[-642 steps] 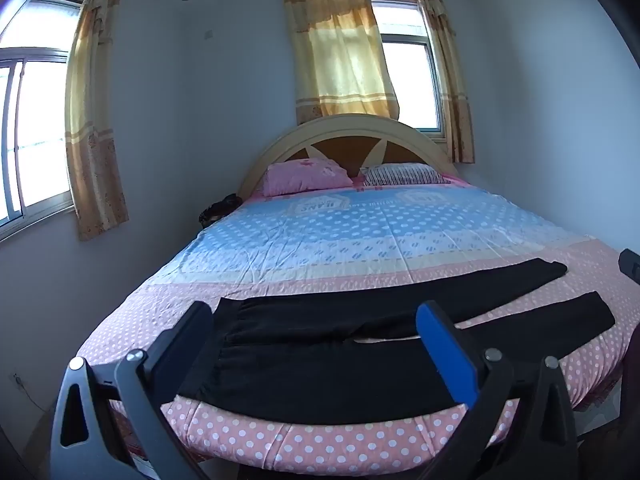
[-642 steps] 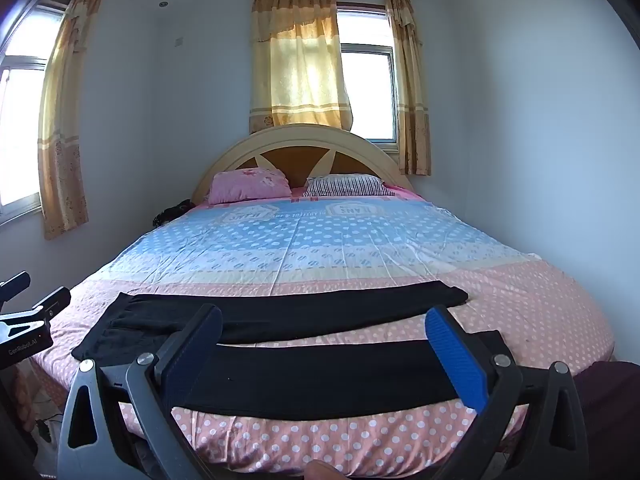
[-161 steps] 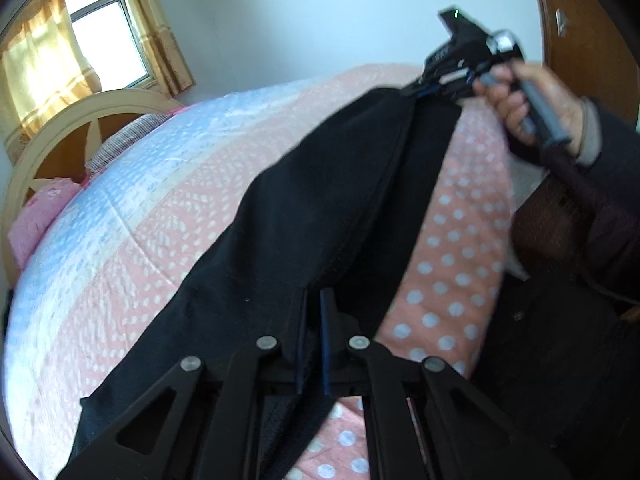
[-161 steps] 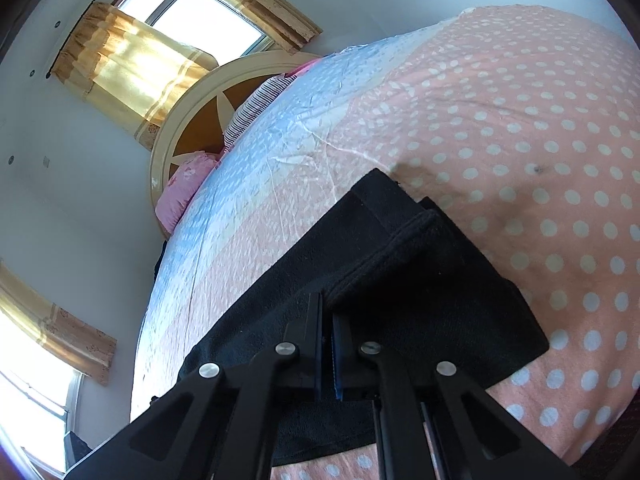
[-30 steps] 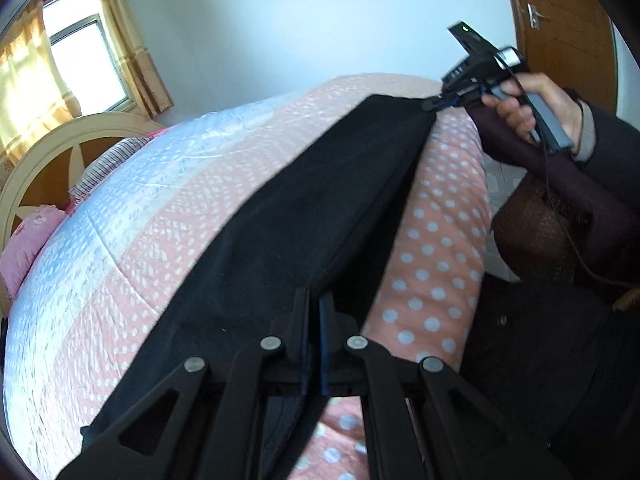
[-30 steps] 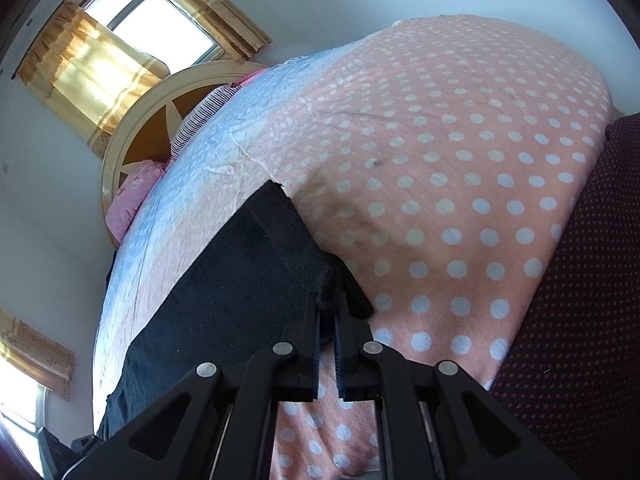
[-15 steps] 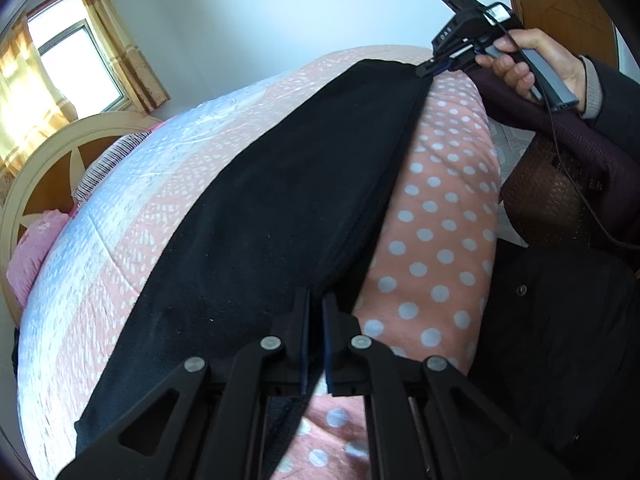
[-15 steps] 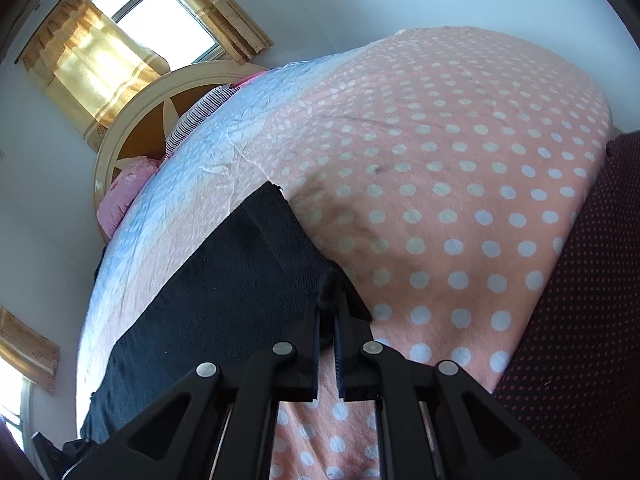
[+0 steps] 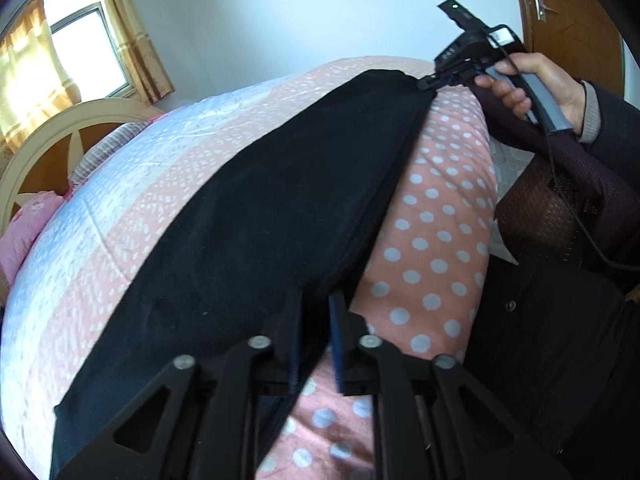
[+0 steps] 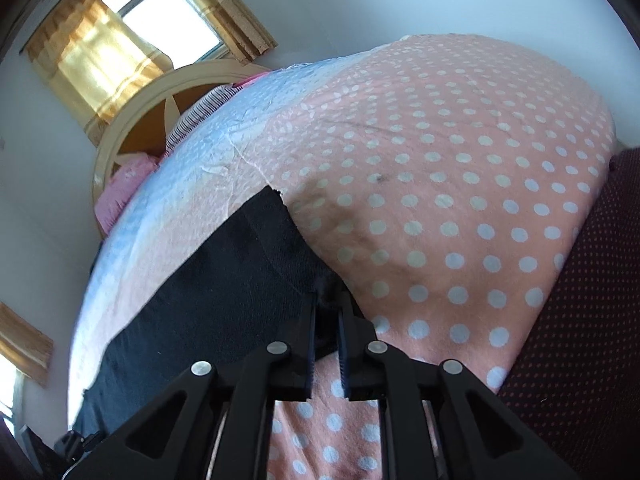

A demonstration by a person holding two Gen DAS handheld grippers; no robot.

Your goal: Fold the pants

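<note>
right hand (image 9: 536,80) bare skin | grey cuff (image 9: 590,114) – dark sleeve (image 9: 616,128) | black coat – buttons

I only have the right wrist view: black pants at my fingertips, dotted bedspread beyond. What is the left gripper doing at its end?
Observer: The left gripper is at the opposite end of the pants. Its jaws stand slightly apart, with the near edge of the fabric running between them.
Operator: Do the pants lie flat between us?
Observer: In the left wrist view they stretch as one long band along the bed near its edge. Two layers seem to show along the near side, and the band reaches the right gripper.
Operator: Anything behind me?
Observer: A wooden door stands behind the right hand.
</note>
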